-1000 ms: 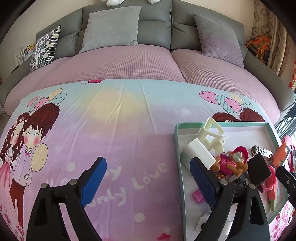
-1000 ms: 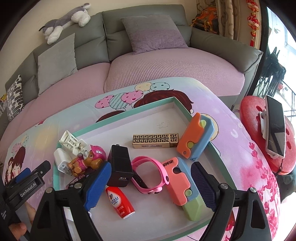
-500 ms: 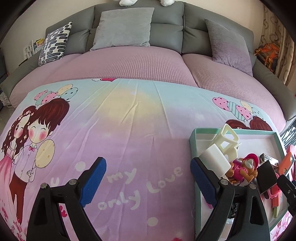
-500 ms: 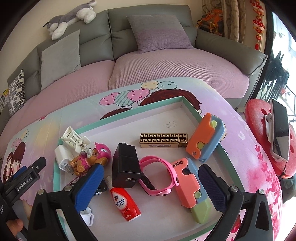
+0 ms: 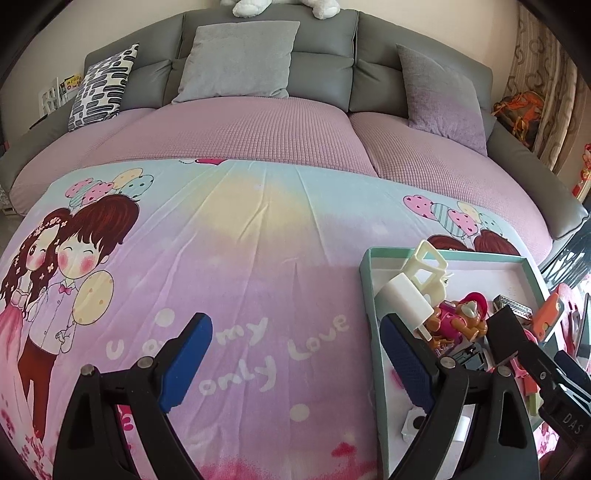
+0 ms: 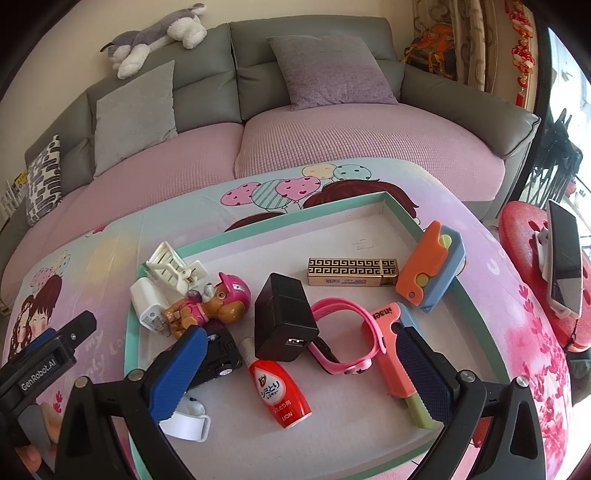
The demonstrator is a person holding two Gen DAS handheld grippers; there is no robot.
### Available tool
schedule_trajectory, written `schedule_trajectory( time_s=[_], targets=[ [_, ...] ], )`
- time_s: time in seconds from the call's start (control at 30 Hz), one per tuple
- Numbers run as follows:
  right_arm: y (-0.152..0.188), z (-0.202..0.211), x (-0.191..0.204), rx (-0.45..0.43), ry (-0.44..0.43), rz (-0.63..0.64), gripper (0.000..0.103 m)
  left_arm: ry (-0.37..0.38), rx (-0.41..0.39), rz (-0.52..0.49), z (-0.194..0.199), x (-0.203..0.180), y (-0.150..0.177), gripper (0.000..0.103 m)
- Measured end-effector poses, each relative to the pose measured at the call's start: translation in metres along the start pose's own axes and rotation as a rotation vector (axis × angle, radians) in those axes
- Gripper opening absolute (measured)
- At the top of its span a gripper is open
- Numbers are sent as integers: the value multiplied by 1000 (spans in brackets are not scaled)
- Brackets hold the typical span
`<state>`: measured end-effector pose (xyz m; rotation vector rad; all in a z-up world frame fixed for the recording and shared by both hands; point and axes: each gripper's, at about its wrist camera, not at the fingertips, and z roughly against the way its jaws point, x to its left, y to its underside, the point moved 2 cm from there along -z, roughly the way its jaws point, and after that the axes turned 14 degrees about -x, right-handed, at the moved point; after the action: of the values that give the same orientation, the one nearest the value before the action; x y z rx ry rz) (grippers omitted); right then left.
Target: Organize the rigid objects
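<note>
- Tray [image 6: 258, 230] with mint rim sits on cartoon sheet [image 5: 240, 258], holds all the items.
- Right tool [image 6: 299, 373] jaws wide, empty, hovering over the tray's near half.
- Between its jaws: red bottle [image 6: 279, 391], black charger [image 6: 282, 317] just beyond, pink band [image 6: 343, 332] touching the charger's right side.
- By its right finger: salmon toy [image 6: 391, 347], partly hidden behind the pad.
- By its left finger: black toy car [image 6: 218, 354], white piece [image 6: 186, 424] below.
- Farther ahead: gold box [image 6: 352, 271]; orange-blue toy [image 6: 430, 271] leaning on the tray's right rim.
- Ahead left: pup figure [image 6: 210, 304], white plug [image 6: 147, 306], cream clip [image 6: 173, 269], all bunched in the tray's left corner.
- Left tool [image 5: 291, 365] jaws wide, empty, over bare sheet; its right finger overlaps the tray's left edge.
- Sofa [image 5: 258, 122] behind, grey pillows, plush dog [image 6: 155, 35] on the backrest.
- Phone [image 6: 563, 258] on red stool [image 6: 524, 236], far right of the right tool.
</note>
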<state>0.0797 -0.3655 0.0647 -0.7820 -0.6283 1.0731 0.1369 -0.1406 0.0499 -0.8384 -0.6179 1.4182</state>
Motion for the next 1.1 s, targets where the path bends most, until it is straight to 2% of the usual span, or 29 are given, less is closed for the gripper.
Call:
schedule_trajectory(
  time_s=[0.23,0.43,0.6,0.8,1.1],
  targets=[
    [10,21,1,-27,-19,-20,103,-47,-10,-60,24,9,21,92],
    [35,38,7,-14,-20,14,103,-54,-33,-33,48,19,32,92],
    [49,57,14,-35,-28,47,103,-118,-28,-78,63,23,45,92],
    [61,77,19,-57,-37,62,103,-109,-2,-63,79,33,60,93],
    [73,93,25,-65,-64,46,103,-167,6,-91,96,44,73,92]
  ],
)
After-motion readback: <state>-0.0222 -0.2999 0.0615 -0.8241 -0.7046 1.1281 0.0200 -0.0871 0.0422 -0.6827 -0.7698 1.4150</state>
